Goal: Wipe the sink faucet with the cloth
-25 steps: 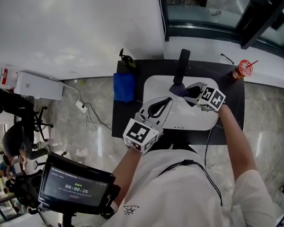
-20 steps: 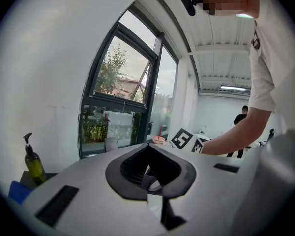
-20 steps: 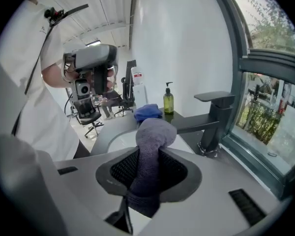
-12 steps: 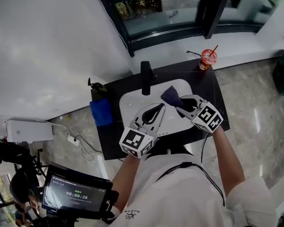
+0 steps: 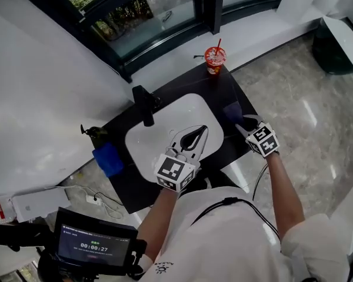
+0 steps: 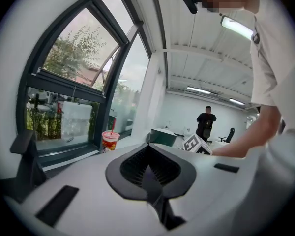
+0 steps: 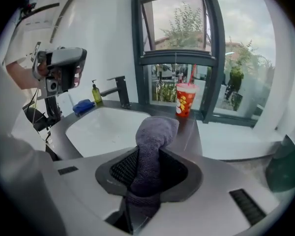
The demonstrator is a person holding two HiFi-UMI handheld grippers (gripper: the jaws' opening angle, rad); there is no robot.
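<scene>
The black faucet [image 5: 143,106] stands at the far left rim of the white sink [image 5: 159,135], set in a dark counter [image 5: 226,84]. A grey-purple cloth [image 7: 155,132] sticks up from between the pads of my right gripper [image 7: 147,167], which is shut on it. In the head view that right gripper [image 5: 242,122] hangs over the counter's right edge with the cloth [image 5: 232,111], well away from the faucet [image 7: 120,90]. My left gripper [image 5: 201,130] hovers over the basin's near right part, shut and holding nothing; its jaws [image 6: 148,173] meet with nothing between them.
A red cup [image 5: 215,58] with a straw stands on the counter's far right corner. A soap bottle [image 7: 96,93] and a blue sponge [image 7: 82,105] sit left of the faucet. Windows run behind the counter. A person [image 6: 206,124] stands far off in the room.
My right gripper has carried the cloth away from the faucet, rightward across the basin to the counter's right edge. My left gripper has shifted a little over the basin. The head view has swung.
</scene>
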